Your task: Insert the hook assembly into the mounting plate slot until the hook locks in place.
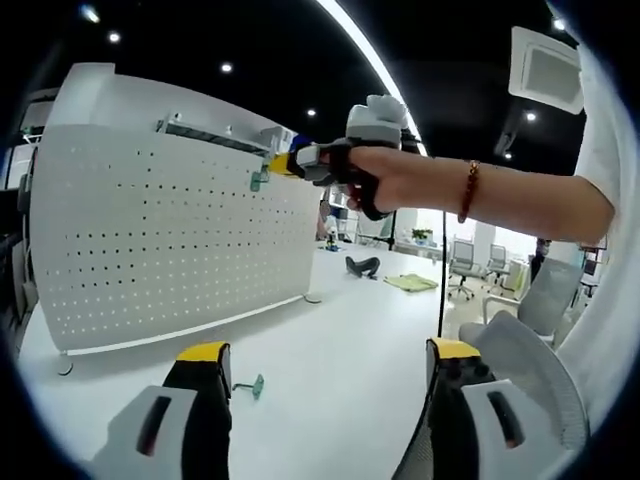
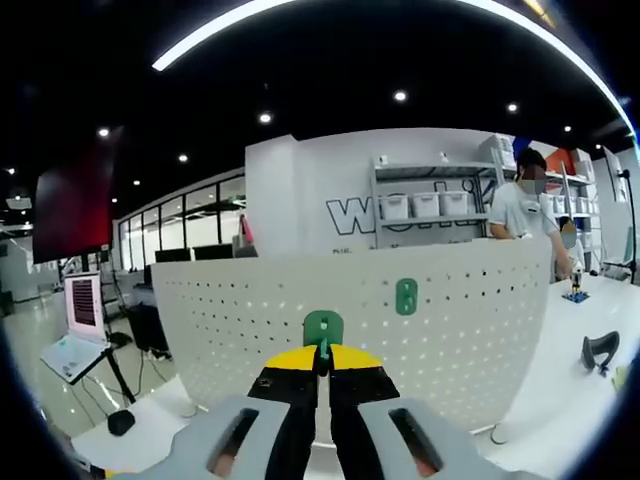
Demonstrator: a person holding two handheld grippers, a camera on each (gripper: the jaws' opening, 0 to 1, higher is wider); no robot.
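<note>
Office wall lettering "Wo" partly hidden, white pegboard [image 2: 400,330] on worktop [image 1: 340,340], right gripper [image 2: 322,358] jaws clamping green hook [image 2: 323,330], left gripper [image 1: 325,372] jaws wide, spare hook [image 1: 250,385] on worktop

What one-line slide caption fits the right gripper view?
Right gripper, fingers shut on a green hook, faces the white pegboard where another green hook already hangs.

Pegboard [image 1: 160,240] blocks ahead; open tabletop [image 1: 340,330] btwn it & chair [image 1: 530,350].
</note>
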